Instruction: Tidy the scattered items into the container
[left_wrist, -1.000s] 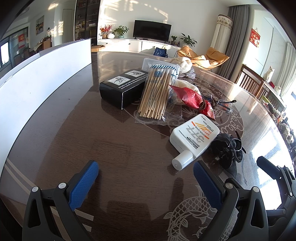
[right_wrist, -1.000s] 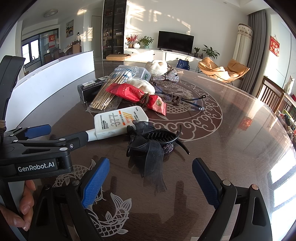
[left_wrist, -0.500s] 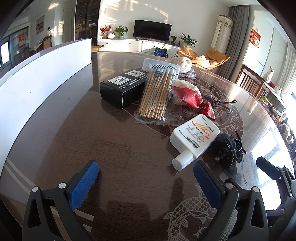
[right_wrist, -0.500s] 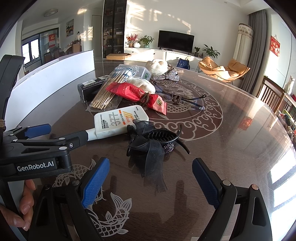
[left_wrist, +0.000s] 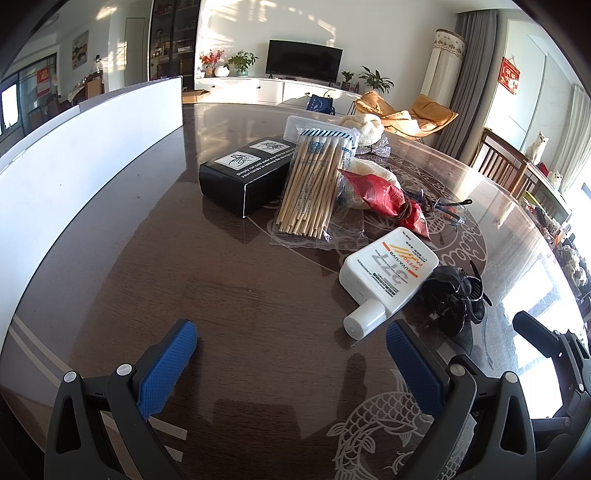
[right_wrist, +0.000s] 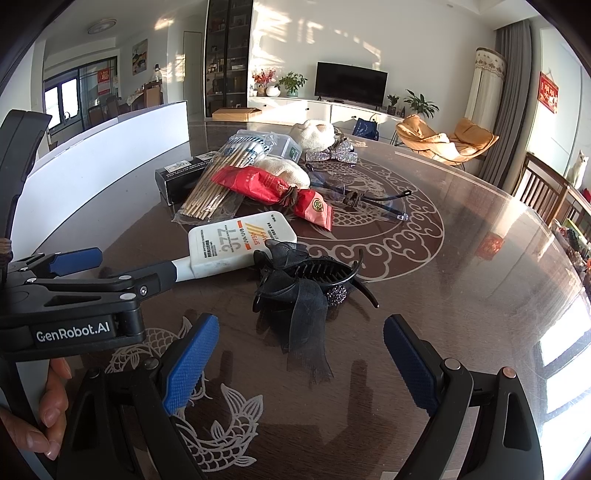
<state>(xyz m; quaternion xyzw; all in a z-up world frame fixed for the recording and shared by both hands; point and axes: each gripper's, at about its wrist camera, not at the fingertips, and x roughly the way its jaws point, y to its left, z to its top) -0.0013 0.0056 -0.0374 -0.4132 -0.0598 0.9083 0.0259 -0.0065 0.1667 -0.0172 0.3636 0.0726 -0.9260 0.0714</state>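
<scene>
Status: work not begun, as far as the views show. All items lie loose on the dark table (left_wrist: 184, 280); none sits in the container.

The container appears to be the white-walled box (left_wrist: 74, 158) along the table's left edge; its inside is hidden, so its contents cannot be told.

Left gripper (left_wrist: 291, 354): jaws spread wide, nothing between them, hanging over bare table just short of the cap of the white sunscreen bottle (left_wrist: 388, 273). Right gripper (right_wrist: 301, 358): jaws likewise spread, empty, with the trailing ribbon of the black hair claw (right_wrist: 310, 280) reaching toward the gap but not pinched.

Items outstanding: the sunscreen bottle, touching the hair claw at its side; a bag of bamboo sticks (left_wrist: 314, 188) leaning on a black carton (left_wrist: 243, 173); a red packet (left_wrist: 384, 199) over a cream cloth; spectacles (right_wrist: 354, 195); a silver bow (right_wrist: 330, 155); a clear plastic tub (right_wrist: 284, 142) behind.

Judgement: every item remains to be moved. The bottle and the hair claw lie nearest and are the likely first picks.
</scene>
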